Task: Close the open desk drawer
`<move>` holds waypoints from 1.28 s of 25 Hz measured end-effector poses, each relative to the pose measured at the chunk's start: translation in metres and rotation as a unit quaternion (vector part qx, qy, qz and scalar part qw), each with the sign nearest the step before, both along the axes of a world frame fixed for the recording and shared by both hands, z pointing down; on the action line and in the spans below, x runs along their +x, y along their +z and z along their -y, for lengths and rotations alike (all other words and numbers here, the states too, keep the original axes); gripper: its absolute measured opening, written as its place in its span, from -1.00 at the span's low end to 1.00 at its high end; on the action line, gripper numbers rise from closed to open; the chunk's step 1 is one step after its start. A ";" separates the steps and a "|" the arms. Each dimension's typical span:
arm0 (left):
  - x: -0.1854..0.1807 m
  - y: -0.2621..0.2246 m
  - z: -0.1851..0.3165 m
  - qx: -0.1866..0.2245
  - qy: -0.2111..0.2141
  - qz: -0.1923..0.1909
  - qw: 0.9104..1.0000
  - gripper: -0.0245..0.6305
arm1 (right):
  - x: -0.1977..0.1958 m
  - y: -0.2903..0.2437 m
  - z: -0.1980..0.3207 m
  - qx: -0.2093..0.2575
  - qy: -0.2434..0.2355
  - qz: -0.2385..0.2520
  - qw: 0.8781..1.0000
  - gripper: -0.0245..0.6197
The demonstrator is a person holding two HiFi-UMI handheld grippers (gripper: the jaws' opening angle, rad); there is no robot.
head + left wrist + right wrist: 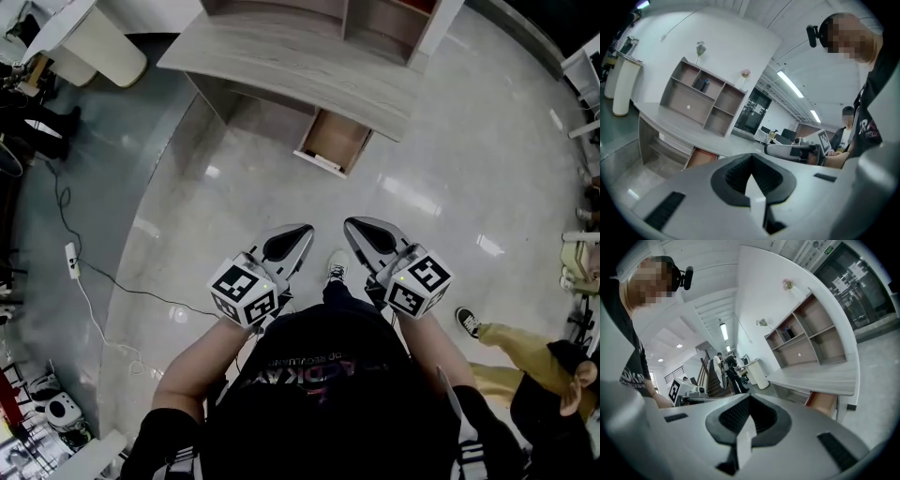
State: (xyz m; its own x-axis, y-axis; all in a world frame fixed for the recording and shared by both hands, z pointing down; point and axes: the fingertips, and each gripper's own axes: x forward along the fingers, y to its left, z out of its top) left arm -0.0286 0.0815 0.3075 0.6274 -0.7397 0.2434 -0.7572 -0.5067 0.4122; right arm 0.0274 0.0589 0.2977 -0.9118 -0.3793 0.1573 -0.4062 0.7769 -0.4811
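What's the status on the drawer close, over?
Left gripper and right gripper shut, empty, side by side. Drawer open under the desk, ahead of both, untouched. Bare floor between, nothing in the way.

**Operator and hand-held rig, from above and along each tool.** Black short-sleeved T-shirt (319, 384) with pale lettering across the chest; dark trousers (341, 298); white shoe (337, 266) with dark laces. A small black camera (813, 35) is mounted on the head. The left gripper (302, 232) and right gripper (353, 227) are alike: a light grey tapered shell with a black teardrop-shaped inset on top. At the rear of each sits a marker cube (246, 292) printed with black-and-white squares, with a small green light near its upper edge. Both gripper views show a grey housing around a black ribbed recess, flanked by narrow black slots
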 end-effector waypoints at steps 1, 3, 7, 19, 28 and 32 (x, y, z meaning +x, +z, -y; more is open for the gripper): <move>0.002 0.001 0.006 -0.002 -0.005 0.002 1.000 -0.89 | 0.003 0.001 0.007 -0.001 -0.004 0.000 1.000 -0.90; 0.007 0.001 0.018 -0.004 -0.016 0.006 1.000 -0.89 | 0.009 0.004 0.020 -0.006 -0.012 0.000 1.000 -0.90; 0.012 -0.002 0.038 -0.002 -0.038 0.019 0.999 -0.89 | 0.017 0.010 0.042 -0.016 -0.029 -0.001 0.999 -0.90; 0.021 0.008 0.070 -0.008 -0.059 0.045 0.997 -0.89 | 0.038 0.019 0.083 -0.015 -0.029 0.005 0.999 -0.90; 0.005 0.014 0.092 -0.008 -0.039 0.047 0.998 -0.89 | 0.041 0.025 0.096 -0.018 0.015 -0.008 1.000 -0.90; -0.001 0.017 0.103 -0.006 -0.015 0.052 0.999 -0.89 | 0.038 0.031 0.102 -0.023 0.046 -0.016 0.999 -0.90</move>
